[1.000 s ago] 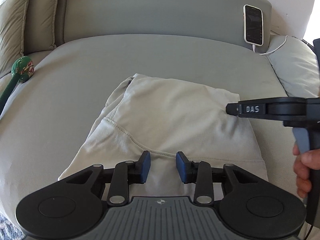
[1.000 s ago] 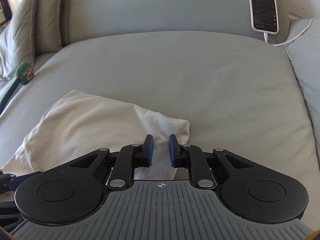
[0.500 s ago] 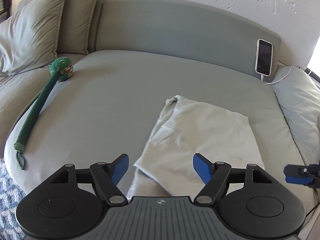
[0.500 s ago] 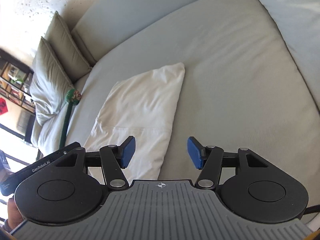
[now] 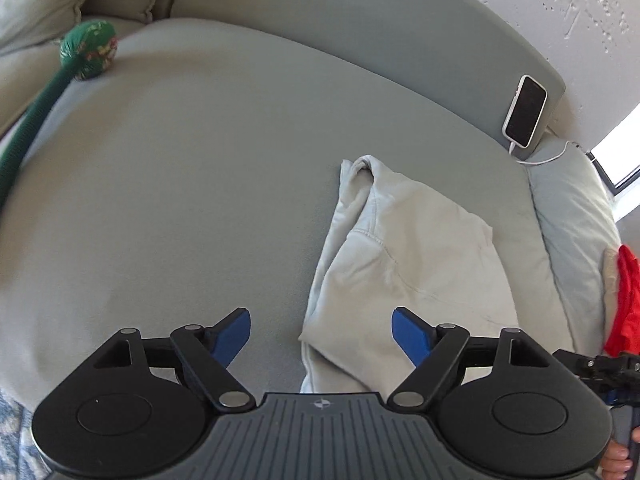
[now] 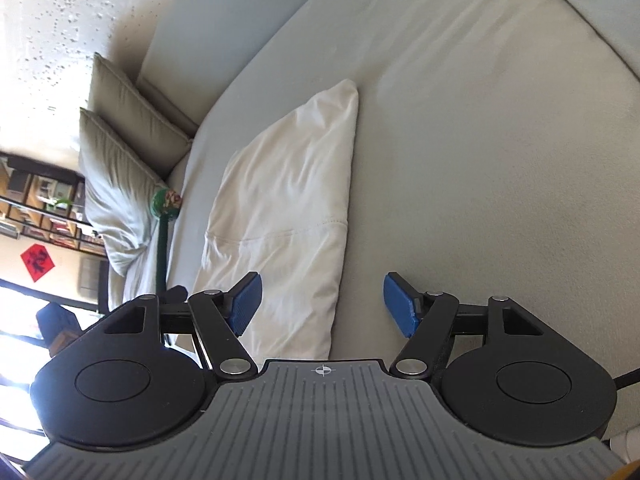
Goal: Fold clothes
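A cream garment [image 5: 404, 264] lies folded into a compact bundle on the grey bed [image 5: 200, 184], a curved seam showing across its top layer. My left gripper [image 5: 321, 332] hovers open above its near edge, nothing between the blue pads. In the right wrist view the same garment [image 6: 288, 208] stretches away to the left of centre. My right gripper [image 6: 322, 302] is open over its near right edge and the bare bed [image 6: 480, 160], holding nothing. Part of the right gripper [image 5: 604, 372] shows at the left view's right edge.
A phone [image 5: 525, 111] on a white cable leans against the grey headboard. A green stuffed toy [image 5: 86, 50] with a long tail lies at the bed's left. Pillows [image 6: 120, 152] are stacked at the far left. A red cloth [image 5: 626, 300] lies beside the right-hand pillow [image 5: 576, 216].
Both grippers opened from near shut, let go of the folded garment and pulled back and up. The garment stays folded on the bed.
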